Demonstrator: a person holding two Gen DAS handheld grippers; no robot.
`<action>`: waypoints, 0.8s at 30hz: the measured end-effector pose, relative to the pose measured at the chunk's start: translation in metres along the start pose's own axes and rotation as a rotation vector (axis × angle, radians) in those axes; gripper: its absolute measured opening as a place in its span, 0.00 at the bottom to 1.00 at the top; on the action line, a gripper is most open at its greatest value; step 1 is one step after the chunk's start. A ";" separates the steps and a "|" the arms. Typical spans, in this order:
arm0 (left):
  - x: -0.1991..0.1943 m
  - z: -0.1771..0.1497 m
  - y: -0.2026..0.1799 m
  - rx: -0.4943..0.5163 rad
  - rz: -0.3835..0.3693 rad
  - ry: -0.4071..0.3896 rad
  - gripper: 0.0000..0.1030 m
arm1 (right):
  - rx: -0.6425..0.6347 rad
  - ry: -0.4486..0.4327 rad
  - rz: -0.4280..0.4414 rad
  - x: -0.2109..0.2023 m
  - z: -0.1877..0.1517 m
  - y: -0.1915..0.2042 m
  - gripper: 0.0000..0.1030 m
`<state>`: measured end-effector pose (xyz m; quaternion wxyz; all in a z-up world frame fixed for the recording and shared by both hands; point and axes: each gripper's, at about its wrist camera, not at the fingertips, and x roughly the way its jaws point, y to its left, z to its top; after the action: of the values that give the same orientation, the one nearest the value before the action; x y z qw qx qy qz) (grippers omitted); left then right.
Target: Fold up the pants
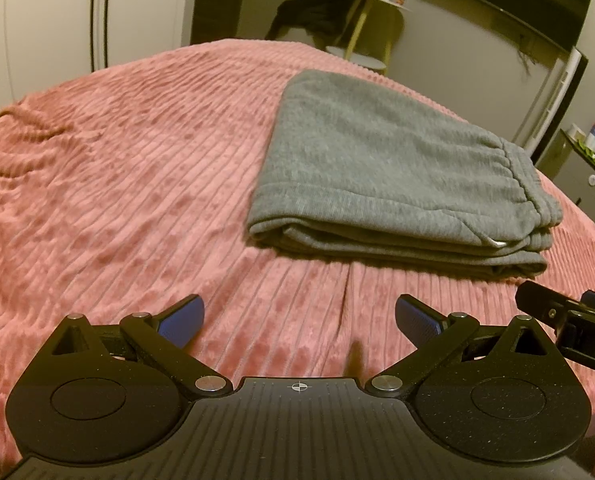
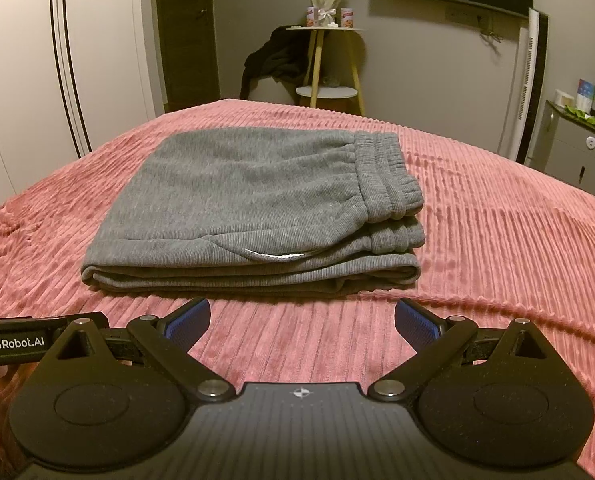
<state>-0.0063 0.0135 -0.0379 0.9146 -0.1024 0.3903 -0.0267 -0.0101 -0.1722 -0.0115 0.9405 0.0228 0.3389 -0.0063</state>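
The grey pants (image 2: 253,200) lie folded into a thick stack on the pink ribbed bedspread (image 2: 497,240), waistband to the right. Both the left gripper (image 1: 299,322) and right gripper (image 2: 302,320) hover near its near edge, jaws spread wide and empty. The fleece looks soft, floppy and fairly light; any adjustment is best taken at the layered near fold.

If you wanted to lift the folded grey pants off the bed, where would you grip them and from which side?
I would probably take the grey pants at the near stacked edge, coming in low from the front. The layers lie open toward the right claw, which is open, so one finger could slide under the whole stack on the pink bedspread.
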 end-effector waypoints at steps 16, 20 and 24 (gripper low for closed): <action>-0.001 0.000 -0.001 0.010 0.008 -0.009 1.00 | 0.005 -0.003 -0.005 -0.001 0.000 0.001 0.96; -0.002 0.000 0.000 0.010 0.007 -0.012 1.00 | 0.004 -0.002 -0.005 -0.001 0.000 0.001 0.96; -0.002 0.001 0.000 0.012 0.009 -0.014 1.00 | 0.004 -0.002 -0.007 -0.001 0.000 0.001 0.96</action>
<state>-0.0069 0.0140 -0.0364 0.9180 -0.0955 0.3842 -0.0239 -0.0112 -0.1709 -0.0109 0.9408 0.0234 0.3379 -0.0103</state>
